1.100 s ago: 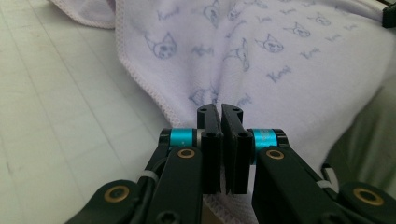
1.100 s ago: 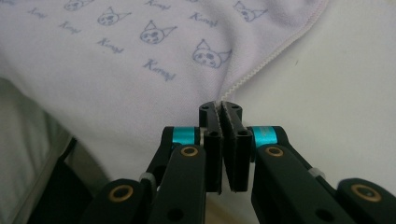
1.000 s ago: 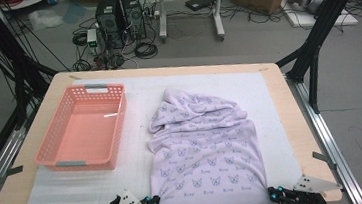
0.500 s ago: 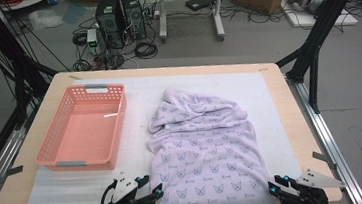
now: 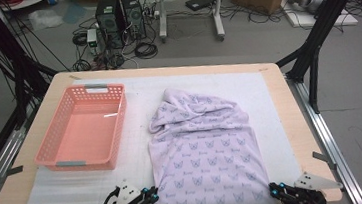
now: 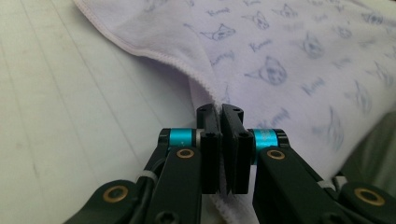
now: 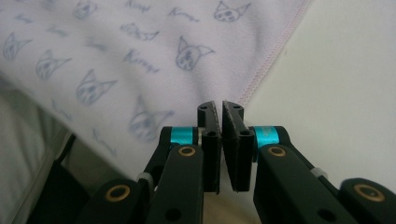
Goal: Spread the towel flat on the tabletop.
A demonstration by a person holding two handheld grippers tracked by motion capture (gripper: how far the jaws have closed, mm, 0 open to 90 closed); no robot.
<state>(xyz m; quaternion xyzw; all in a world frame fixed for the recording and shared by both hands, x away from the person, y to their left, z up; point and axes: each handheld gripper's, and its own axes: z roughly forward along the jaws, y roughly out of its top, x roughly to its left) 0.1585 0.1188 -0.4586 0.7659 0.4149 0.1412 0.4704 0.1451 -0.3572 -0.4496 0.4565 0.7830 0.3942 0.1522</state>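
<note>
While both jaws pinch the garment [image 5: 207, 159] hem beside the basket [image 5: 84, 131], I judge folding forward comes next.

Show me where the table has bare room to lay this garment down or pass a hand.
Free: the white mat strip between the pink basket and the lilac garment, the band beyond the garment's hood, and the narrower strip along its right side. Crowded: the near edge, where the left gripper and right gripper flank the hem.
</note>
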